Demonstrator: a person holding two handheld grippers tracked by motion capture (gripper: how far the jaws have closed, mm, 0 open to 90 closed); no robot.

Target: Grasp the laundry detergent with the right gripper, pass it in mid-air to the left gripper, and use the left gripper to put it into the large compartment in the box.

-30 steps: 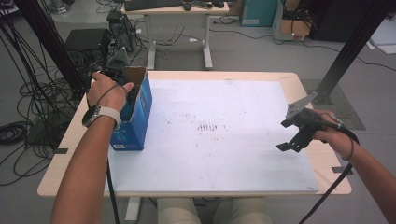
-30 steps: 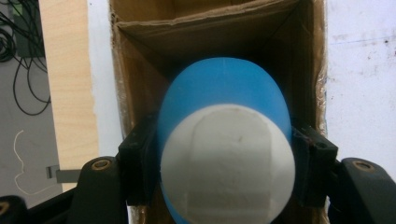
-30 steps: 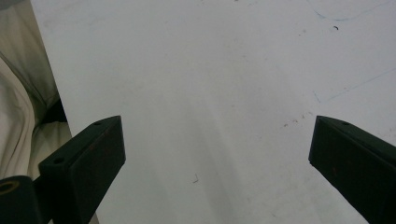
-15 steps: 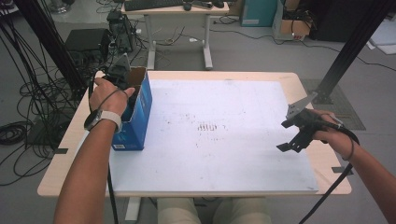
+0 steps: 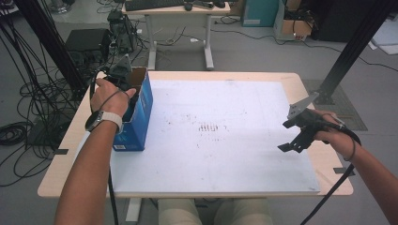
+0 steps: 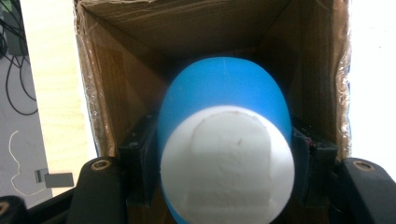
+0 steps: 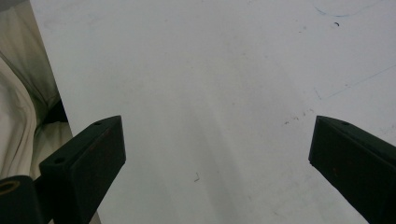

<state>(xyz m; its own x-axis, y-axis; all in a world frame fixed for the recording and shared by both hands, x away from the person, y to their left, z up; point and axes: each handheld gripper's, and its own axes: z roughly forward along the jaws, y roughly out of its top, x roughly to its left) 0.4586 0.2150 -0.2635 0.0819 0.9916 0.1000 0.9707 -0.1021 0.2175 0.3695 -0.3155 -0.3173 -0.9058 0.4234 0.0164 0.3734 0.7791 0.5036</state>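
On the left part of the light wooden counter [image 5: 61,154], which is covered by a large white board [image 5: 220,140] with faint dark smudges near its middle, stands an open blue cardboard box [image 5: 140,117] with a plain brown inside. The left tongs [image 5: 126,86] reach down into the box's open top, held by the left hand [image 5: 111,96], which wears a wristwatch with a pale band [image 5: 101,119]. In the left gripper view those tongs [image 6: 224,154] are clenched on a smooth blue rounded object with a white rounded end [image 6: 224,158], one black jaw pressed against each side, with the brown box walls [image 6: 107,84] around it. The right tongs [image 5: 295,136] hang over the right edge of the white board, held by the right hand [image 5: 335,136]; in the right gripper view they [image 7: 217,149] are released, jaws wide apart above the bare white board [image 7: 210,70], touching nothing
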